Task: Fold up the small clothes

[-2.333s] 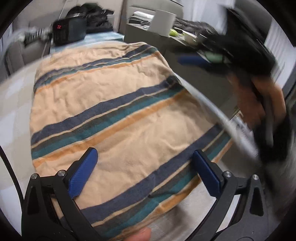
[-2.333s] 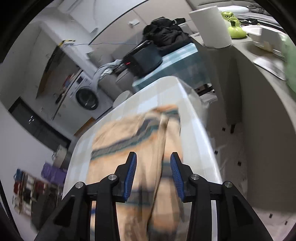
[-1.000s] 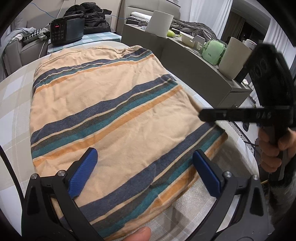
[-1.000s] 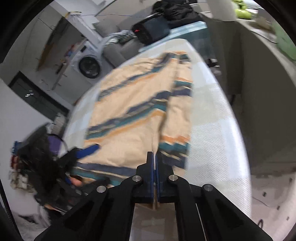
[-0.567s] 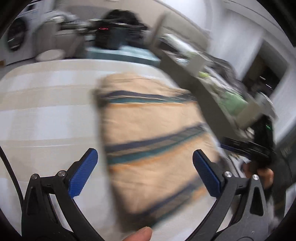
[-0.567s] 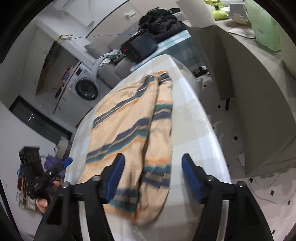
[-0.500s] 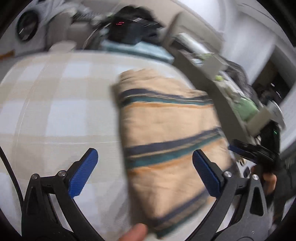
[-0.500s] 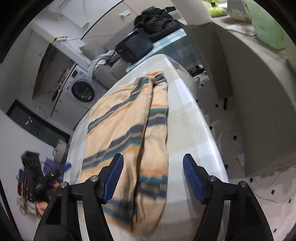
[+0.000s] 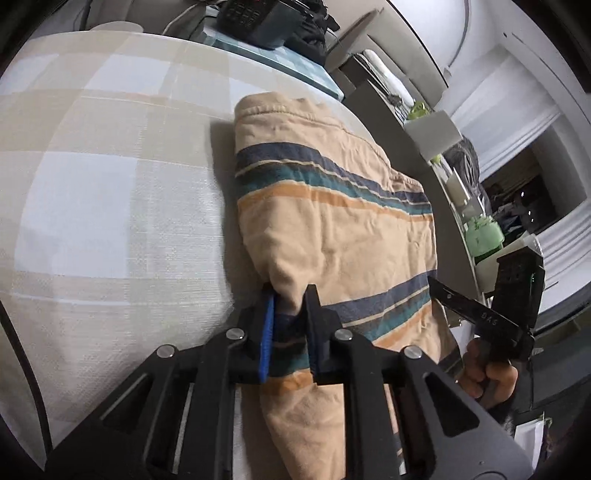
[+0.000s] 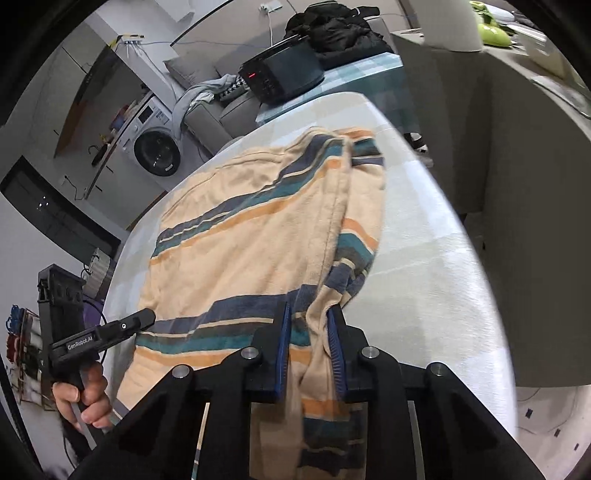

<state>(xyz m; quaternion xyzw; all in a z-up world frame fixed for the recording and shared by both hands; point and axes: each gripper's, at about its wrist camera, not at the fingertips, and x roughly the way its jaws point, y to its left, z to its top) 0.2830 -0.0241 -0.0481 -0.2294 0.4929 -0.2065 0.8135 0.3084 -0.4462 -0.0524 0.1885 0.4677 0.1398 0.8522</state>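
Note:
A peach garment (image 9: 332, 221) with navy, teal and orange stripes lies on the checked table (image 9: 92, 184). My left gripper (image 9: 288, 306) is shut on the garment's near left edge, with cloth bunched between the fingers. My right gripper (image 10: 308, 325) is shut on the garment (image 10: 251, 236) at its near right edge, where a folded-over strip runs along the right side. Each view shows the other gripper: the right one (image 9: 443, 295) in the left wrist view, the left one (image 10: 146, 317) in the right wrist view.
A black radio-like box (image 10: 284, 74) and dark clothes (image 10: 332, 26) sit on a surface beyond the table's far end. A grey counter (image 10: 517, 129) with green items runs along the right. A washing machine (image 10: 157, 147) stands far left. Bare tablecloth (image 10: 424, 277) lies right of the garment.
Both grippers were open half a second ago and have closed on the garment's near corners. The left gripper swung to the left edge; the right moved down onto the right edge.

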